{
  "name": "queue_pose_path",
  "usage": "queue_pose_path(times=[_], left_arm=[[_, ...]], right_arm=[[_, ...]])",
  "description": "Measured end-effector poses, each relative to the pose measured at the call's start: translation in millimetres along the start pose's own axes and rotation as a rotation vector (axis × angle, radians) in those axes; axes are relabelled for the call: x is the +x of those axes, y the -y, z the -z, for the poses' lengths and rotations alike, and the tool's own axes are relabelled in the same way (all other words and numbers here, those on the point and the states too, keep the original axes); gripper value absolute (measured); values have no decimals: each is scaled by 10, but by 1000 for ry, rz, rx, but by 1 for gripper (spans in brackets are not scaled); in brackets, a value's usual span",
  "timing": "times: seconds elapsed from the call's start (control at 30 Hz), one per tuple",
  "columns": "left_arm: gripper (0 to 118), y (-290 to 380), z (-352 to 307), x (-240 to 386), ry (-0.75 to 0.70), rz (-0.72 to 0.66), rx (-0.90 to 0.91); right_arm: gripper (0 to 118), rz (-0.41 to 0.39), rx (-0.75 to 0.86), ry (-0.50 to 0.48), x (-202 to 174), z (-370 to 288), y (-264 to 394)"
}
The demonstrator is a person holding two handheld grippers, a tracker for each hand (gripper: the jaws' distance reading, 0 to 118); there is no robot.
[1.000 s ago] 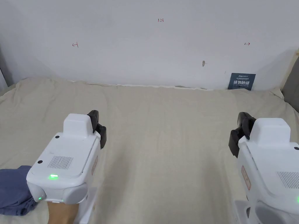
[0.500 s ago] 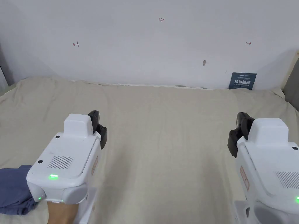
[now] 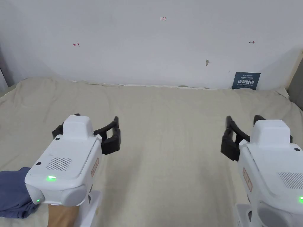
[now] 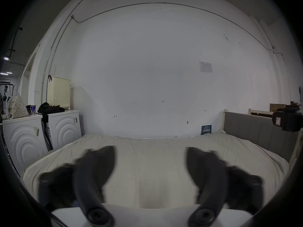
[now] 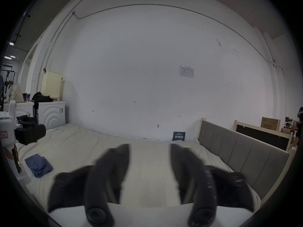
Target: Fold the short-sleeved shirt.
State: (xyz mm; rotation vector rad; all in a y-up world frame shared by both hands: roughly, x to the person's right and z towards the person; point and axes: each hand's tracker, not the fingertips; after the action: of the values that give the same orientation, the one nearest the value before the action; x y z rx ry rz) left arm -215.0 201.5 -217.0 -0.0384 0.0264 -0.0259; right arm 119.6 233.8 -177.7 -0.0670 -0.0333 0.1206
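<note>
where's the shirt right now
The shirt lies crumpled on the bed at the head view's lower left, beside the left gripper.

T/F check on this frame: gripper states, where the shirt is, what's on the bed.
1. Both grippers are open. True: the left gripper and the right gripper each have their jaws spread, holding nothing.
2. The blue shirt is spread flat in the middle of the bed. False: it lies bunched up near the left edge of the bed.
3. The left gripper grips the shirt. False: it is above bare sheet.
4. A dark sign leans against the wall at the far right of the bed. True.
</note>
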Motion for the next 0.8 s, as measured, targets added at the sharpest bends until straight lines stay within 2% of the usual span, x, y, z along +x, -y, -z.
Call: queue_pose_path(times=[0.03,0.07,0.1,0.13,0.27,0.8], left_arm=[[114,1,1,4,-1,0,1],[118,14,8,15,-4,2,9],[118,23,-15,22,-7,9,25],[118,22,-25,31,-7,16,31],[118,31,-9,66,-29,49,27],[118,41,11,64,-49,57,31]], right_arm=[[81,4,-6,-5,6,11,-2],[101,8,-10,-9,10,20,-3],[112,10,-11,-3,7,24,0],[118,7,-11,5,-2,29,1],[118,-16,-8,27,-30,37,20],[118,-4,-8,22,-34,32,27]])
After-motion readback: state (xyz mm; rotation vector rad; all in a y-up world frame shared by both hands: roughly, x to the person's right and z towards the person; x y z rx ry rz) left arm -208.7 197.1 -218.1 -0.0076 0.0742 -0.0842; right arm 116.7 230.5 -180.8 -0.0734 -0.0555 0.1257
